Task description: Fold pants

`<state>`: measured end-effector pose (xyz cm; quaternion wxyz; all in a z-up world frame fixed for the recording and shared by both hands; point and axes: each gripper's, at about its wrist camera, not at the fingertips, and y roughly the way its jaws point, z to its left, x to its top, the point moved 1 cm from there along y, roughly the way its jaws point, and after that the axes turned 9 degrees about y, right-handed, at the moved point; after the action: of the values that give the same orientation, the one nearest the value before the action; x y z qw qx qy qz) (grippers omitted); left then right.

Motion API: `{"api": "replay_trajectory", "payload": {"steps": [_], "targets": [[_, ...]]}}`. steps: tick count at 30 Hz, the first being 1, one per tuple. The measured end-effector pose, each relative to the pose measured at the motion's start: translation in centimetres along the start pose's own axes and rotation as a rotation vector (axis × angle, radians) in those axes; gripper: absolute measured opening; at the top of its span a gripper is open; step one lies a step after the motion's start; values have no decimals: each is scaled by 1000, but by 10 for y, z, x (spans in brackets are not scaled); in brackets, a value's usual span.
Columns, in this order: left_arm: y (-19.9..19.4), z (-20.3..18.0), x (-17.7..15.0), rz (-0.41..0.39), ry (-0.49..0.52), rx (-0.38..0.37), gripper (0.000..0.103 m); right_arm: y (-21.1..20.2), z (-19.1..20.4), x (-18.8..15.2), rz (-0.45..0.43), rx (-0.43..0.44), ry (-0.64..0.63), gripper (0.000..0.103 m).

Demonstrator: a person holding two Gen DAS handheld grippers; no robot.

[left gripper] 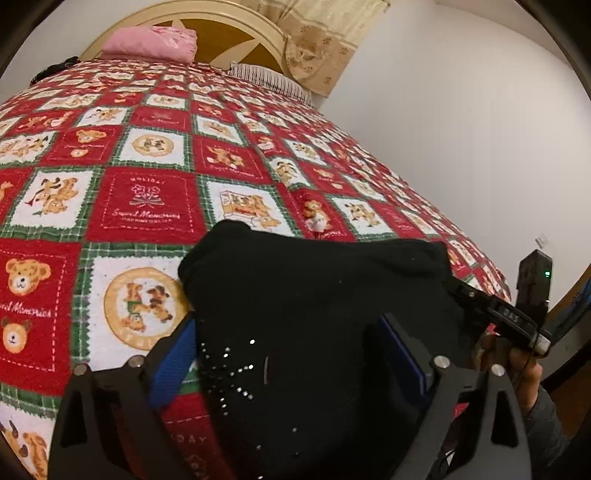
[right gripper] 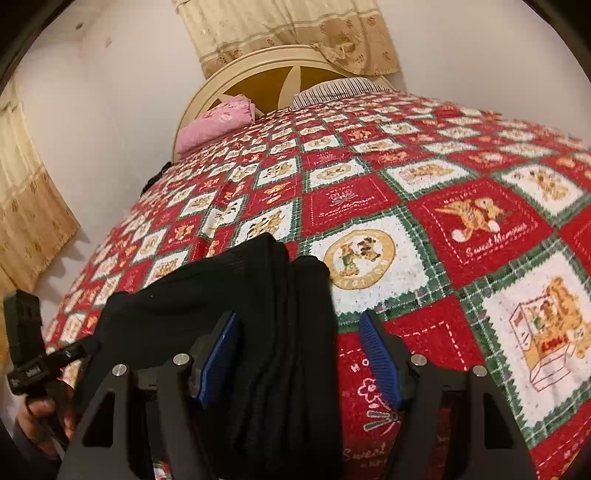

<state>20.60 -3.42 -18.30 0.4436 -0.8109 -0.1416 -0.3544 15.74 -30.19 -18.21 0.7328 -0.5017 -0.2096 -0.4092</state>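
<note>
White walls (left gripper: 461,122) behind and beside the bed, bare and plain. Bed spread (left gripper: 155,155) in red, white and green squares with bears and "Sweet Memories" lettering, covering the whole mattress. Beige patterned curtain (right gripper: 295,33) hanging over the round cream headboard (right gripper: 236,70) at the far end of the spread; a second curtain (right gripper: 29,221) on the wall off the spread's side. Pink pillow (left gripper: 151,42) and striped pillow (right gripper: 336,88) at the far end of the spread, against the headboard. Black pants (left gripper: 295,295) bunched in folded layers on the near edge of the spread. Left gripper (left gripper: 288,362) spread wide over the pants, blue pads clear of the cloth. Right gripper (right gripper: 299,358) spread too, pants between the pads but not pinched. Hand (left gripper: 517,373) on the right gripper's handle, just beside the pants.
</note>
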Motion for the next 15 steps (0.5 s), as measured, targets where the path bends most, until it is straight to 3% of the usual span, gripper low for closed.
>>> {"api": "replay_trajectory", "payload": {"steps": [1,3,4,6,8,10,13,15], "targets": [[0,1,1,1,-4,-7,95,-1,1,0,1,5,-5,65],[-1,5,1,-1,-30,-31,92,-3,3,0,24,52,-5,45],[-2,9,1,-5,-51,-48,88,-3,2,0,37,85,14,42],[-6,18,0,-19,-95,-70,75,-5,1,0,37,90,21,39],[-7,24,-2,-24,-122,-89,54,-8,-1,0,33,110,41,31],[-7,27,-4,-24,-142,-119,38,-14,0,1,22,129,49,26],[-10,27,-5,-40,-141,-126,21,-24,9,0,3,132,24,25],[-16,27,-4,-60,-140,-133,17,-34,17,1,-10,140,6,25]]}}
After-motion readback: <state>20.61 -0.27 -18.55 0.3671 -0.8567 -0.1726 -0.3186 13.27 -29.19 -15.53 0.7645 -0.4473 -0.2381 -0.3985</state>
